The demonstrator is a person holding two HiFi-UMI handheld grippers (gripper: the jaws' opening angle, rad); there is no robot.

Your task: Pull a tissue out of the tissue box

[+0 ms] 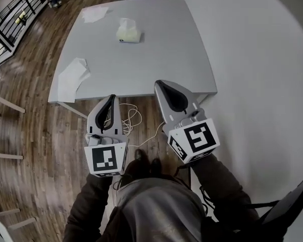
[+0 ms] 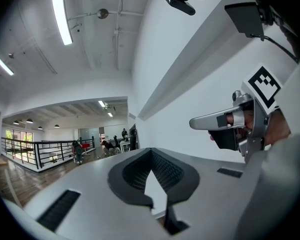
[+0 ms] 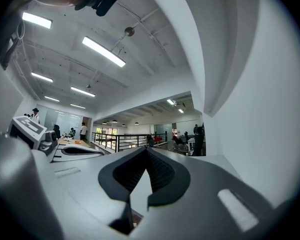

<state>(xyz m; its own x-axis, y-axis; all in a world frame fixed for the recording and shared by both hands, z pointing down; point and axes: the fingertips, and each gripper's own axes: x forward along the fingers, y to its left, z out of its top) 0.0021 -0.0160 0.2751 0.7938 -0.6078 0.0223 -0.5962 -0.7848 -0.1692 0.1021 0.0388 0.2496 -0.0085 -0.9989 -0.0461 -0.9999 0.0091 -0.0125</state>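
Hovering by the near edge of the square grey table (image 1: pixel 166 54), the left gripper (image 1: pixel 111 98) and the right gripper (image 1: pixel 158 83) both have their jaws pressed together, empty. The pale tissue box (image 1: pixel 128 33) sits on the table well ahead of both grippers.

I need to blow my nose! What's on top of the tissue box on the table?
A white tissue pokes up out of the top of the tissue box. How many more are inside cannot be seen, because the box covers them.
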